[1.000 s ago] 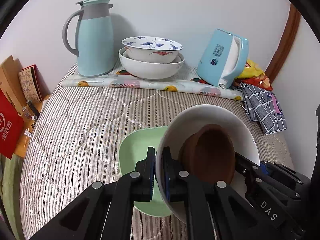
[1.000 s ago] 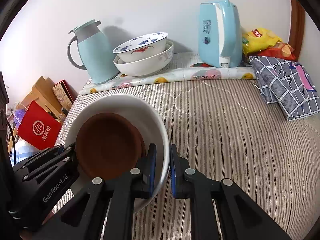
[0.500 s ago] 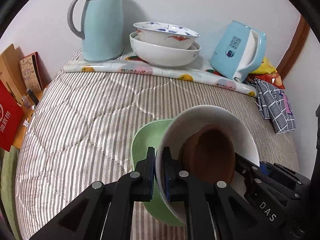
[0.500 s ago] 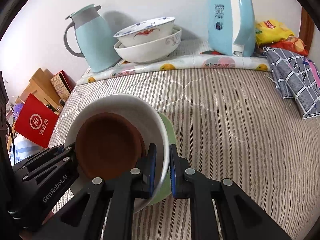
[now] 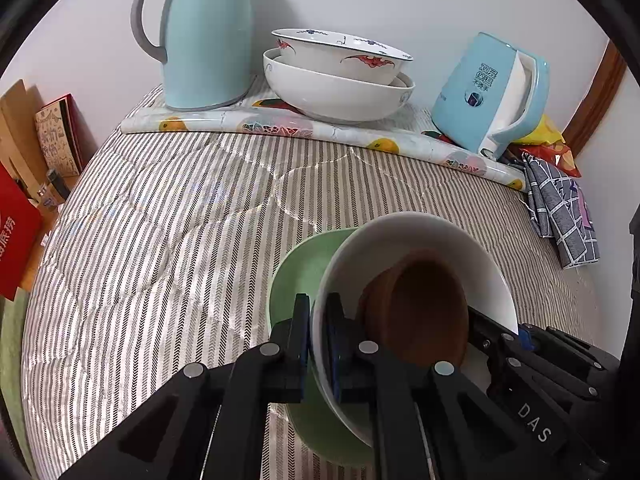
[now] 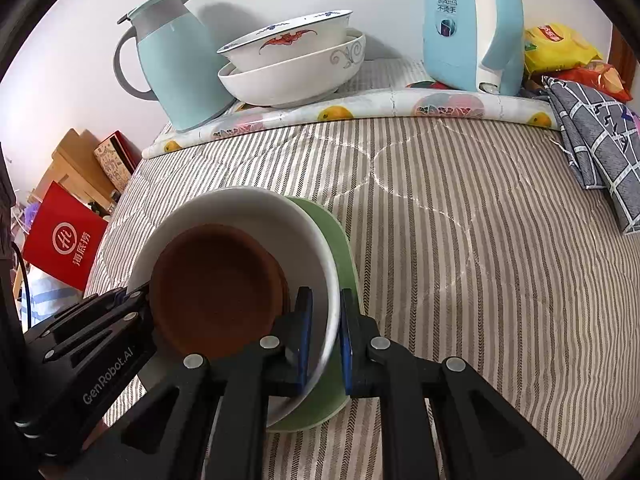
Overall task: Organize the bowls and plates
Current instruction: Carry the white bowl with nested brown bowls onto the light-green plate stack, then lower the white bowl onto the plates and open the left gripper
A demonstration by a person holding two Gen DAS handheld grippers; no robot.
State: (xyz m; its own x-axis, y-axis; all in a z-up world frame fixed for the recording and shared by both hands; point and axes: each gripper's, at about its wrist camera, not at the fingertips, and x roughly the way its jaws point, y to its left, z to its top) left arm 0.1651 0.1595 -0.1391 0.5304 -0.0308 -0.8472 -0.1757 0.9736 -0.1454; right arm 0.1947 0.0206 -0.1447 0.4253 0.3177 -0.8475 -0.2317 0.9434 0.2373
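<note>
A white bowl (image 5: 420,236) (image 6: 240,208) with a brown dish (image 5: 420,312) (image 6: 216,280) lying inside it is held by both grippers. My left gripper (image 5: 318,332) is shut on the bowl's left rim, and my right gripper (image 6: 324,336) is shut on its right rim. Each gripper also shows in the other's view: the right gripper (image 5: 516,332) and the left gripper (image 6: 132,300). Directly beneath the bowl lies a pale green plate (image 5: 296,280) (image 6: 340,248) on the striped quilt (image 5: 160,240). Whether bowl and plate touch I cannot tell.
At the back, on a fruit-print mat (image 5: 280,126), stand a light-blue thermos jug (image 5: 204,40), two nested patterned bowls (image 5: 336,92) (image 6: 296,72) and a blue kettle (image 5: 488,92). A checked cloth (image 5: 560,208) and snack bags (image 6: 560,44) lie at right. A red bag (image 6: 64,240) is off the left edge.
Both grippers have sunk with the white bowl and moved toward the back. The green plate, hidden in the right wrist view a second ago, now shows under the bowl.
</note>
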